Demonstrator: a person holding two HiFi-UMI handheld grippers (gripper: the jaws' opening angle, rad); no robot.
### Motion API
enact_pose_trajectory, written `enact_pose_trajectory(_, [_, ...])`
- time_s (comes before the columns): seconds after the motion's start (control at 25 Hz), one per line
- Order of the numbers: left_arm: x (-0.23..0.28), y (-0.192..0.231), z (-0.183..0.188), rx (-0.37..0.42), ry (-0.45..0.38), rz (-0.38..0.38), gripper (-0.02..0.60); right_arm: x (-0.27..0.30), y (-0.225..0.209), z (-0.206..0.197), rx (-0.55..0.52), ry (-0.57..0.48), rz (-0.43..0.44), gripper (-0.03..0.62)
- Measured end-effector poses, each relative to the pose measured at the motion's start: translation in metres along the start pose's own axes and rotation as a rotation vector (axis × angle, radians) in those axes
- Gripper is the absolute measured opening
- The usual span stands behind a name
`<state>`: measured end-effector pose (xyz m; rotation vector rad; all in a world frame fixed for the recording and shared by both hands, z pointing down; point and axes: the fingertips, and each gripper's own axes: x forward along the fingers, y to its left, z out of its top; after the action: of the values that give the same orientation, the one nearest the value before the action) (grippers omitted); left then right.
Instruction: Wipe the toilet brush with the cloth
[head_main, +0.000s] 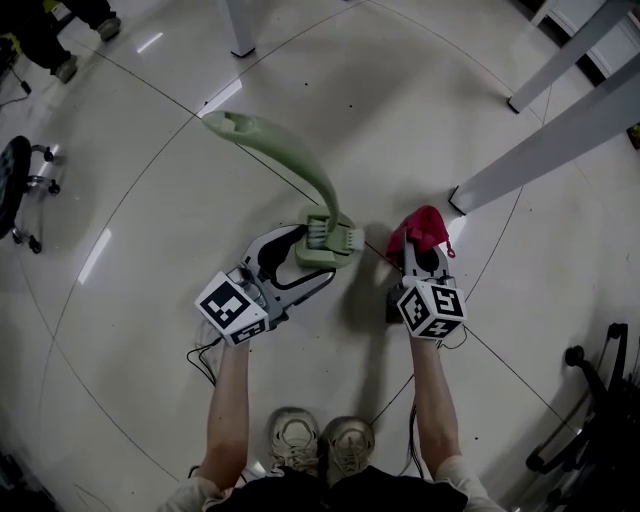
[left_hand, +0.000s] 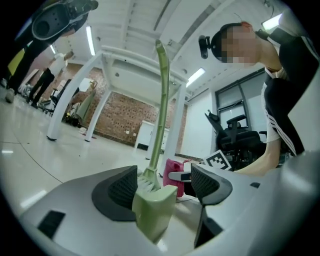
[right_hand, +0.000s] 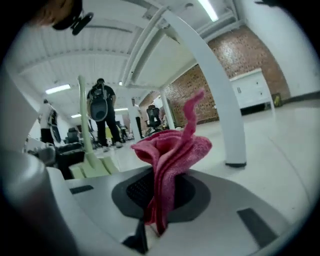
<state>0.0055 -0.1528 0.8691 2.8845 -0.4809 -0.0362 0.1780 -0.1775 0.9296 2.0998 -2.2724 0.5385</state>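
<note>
Seen from above, a person stands on a glossy floor with a hand-held gripper in each hand. The pale green toilet brush stands upright on the floor in its base, its curved handle arching away. The left hand-held gripper is released, its jaws spread either side of the base; one pad touches it and the other stands clear. The right hand-held gripper is clenched on a bunched pink cloth, just beside the brush but apart from it. With the base not clamped, a push from the cloth could probably tip the tall brush, and a hard rub might drag the cloth out of the jaws.
</note>
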Motion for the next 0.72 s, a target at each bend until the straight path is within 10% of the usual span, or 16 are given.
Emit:
enact_pose_trajectory(0.2, [-0.012,0.017,-0.010,0.011,0.021,0.105,0.337,0.008,0.052,-0.016,0.184,0.019,0.178,0.032])
enact_pose_trajectory(0.72, [-0.019,0.009,-0.033,-0.049,0.073,0.108,0.337,-0.040,0.072,-0.047,0.244,0.115,0.173,0.032])
